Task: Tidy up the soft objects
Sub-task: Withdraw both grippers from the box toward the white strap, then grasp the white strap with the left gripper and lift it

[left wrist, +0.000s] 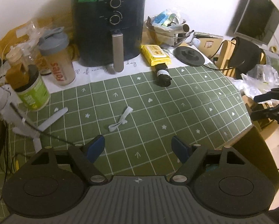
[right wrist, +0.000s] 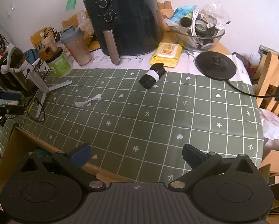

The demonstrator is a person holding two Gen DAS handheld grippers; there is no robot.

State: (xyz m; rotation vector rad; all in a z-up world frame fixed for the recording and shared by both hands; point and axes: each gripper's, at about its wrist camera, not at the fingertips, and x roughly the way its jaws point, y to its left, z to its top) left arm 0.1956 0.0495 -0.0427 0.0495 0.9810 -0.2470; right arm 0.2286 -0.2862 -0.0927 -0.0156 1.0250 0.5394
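Note:
A thin white elastic strap lies loose on the green checked tablecloth. Farther back rests a black soft roll with a white band, touching a yellow wipes pack. My left gripper hovers open just short of the strap, nothing between its blue pads. My right gripper is open over the table's near edge, also with nothing in it. Each gripper shows at the side of the other view: the right gripper and the left gripper.
A black air fryer, shaker bottle, green jar and glass bowl of clutter line the back. A black kettle base with cord sits right. A white tripod stands left; a cardboard box is below the table edge.

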